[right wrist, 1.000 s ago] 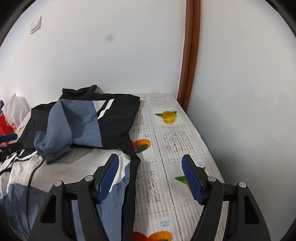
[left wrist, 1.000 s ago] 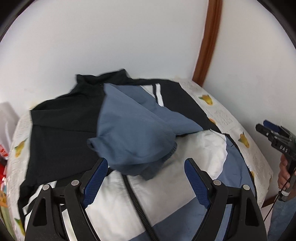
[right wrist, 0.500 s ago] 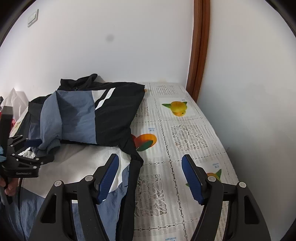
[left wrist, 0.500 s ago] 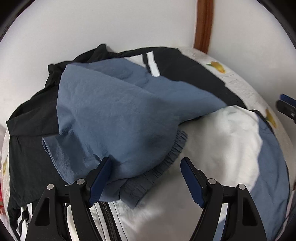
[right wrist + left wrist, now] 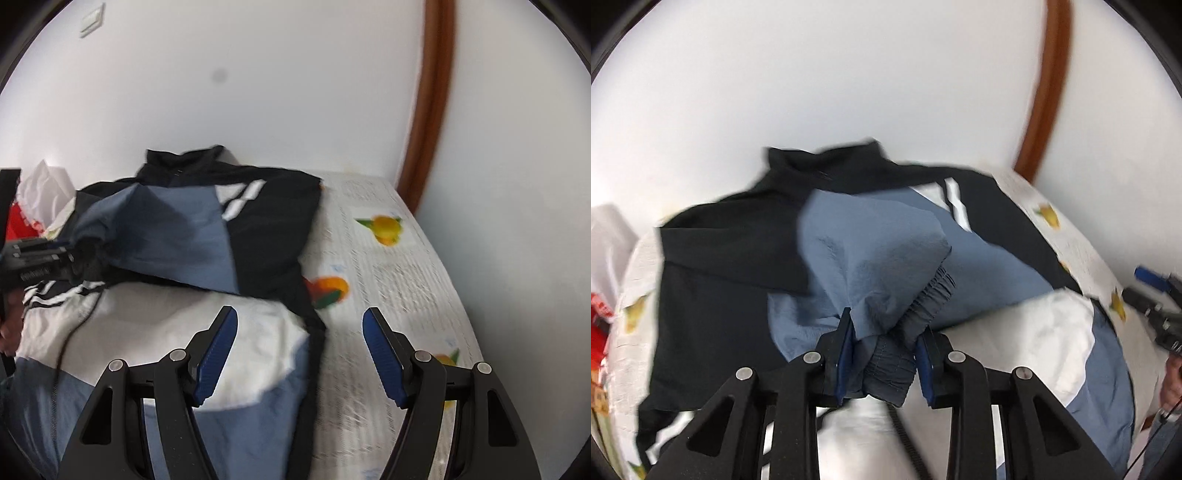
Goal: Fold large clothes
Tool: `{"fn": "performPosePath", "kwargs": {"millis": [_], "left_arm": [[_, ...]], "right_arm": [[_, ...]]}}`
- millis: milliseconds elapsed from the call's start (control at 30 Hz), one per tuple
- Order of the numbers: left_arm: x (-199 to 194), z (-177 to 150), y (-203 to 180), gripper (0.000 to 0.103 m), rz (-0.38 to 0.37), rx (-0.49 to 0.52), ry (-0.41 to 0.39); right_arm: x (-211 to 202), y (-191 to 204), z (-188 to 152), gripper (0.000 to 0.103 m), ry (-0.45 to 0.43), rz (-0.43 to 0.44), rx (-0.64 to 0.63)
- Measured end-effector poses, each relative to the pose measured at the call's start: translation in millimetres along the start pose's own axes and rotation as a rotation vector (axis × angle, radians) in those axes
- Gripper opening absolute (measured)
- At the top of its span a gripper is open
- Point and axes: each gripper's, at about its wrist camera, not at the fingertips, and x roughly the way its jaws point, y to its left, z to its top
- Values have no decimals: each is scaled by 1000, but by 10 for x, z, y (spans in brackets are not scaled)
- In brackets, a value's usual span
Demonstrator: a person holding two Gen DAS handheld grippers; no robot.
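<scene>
A black, blue and white zip jacket point(image 5: 731, 266) lies spread on the table. Its blue sleeve point(image 5: 879, 258) is folded across the chest. My left gripper point(image 5: 886, 354) is closing, its jaws on the sleeve's dark elastic cuff point(image 5: 890, 373), and the pads press the bunched fabric. In the right wrist view the same gripper point(image 5: 37, 266) shows at the left, holding the sleeve end. My right gripper point(image 5: 299, 354) stands open with nothing between its fingers. It hangs over the jacket's point(image 5: 266, 236) black side edge and white panel.
A white tablecloth point(image 5: 391, 280) with printed fruit covers the table to the right of the jacket. White walls and a brown door frame point(image 5: 428, 110) close in behind. White and red bags point(image 5: 40, 188) sit at the far left. A hand point(image 5: 11, 328) grips the left tool.
My left gripper pushed in over the sleeve end, closed on the cuff and drew back with it. My right gripper shifted a little along the jacket's side and stayed open.
</scene>
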Motion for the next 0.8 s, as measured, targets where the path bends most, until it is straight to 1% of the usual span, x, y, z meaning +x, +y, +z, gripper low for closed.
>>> {"fn": "performPosePath", "kwargs": {"millis": [100, 200, 267, 433, 500, 600, 667, 800], "left_arm": [[-121, 67, 360, 28, 22, -63, -15], [-189, 96, 723, 28, 35, -137, -24], [-206, 99, 953, 28, 36, -183, -28], [-127, 59, 1397, 28, 43, -258, -23], [-55, 10, 1555, 27, 46, -290, -10], [49, -51, 1740, 26, 74, -326, 4], [106, -112, 1867, 26, 71, -354, 23], [195, -206, 1999, 26, 90, -367, 51]], "right_arm": [[42, 200, 119, 70, -4, 30, -15], [132, 359, 251, 70, 2, 86, -7], [209, 470, 354, 70, 6, 120, -1], [423, 707, 559, 70, 9, 155, -12], [500, 779, 593, 70, 9, 154, -21], [645, 875, 607, 70, 20, 148, -29], [765, 893, 591, 70, 38, 138, -25], [954, 854, 531, 70, 84, 116, -4]]}}
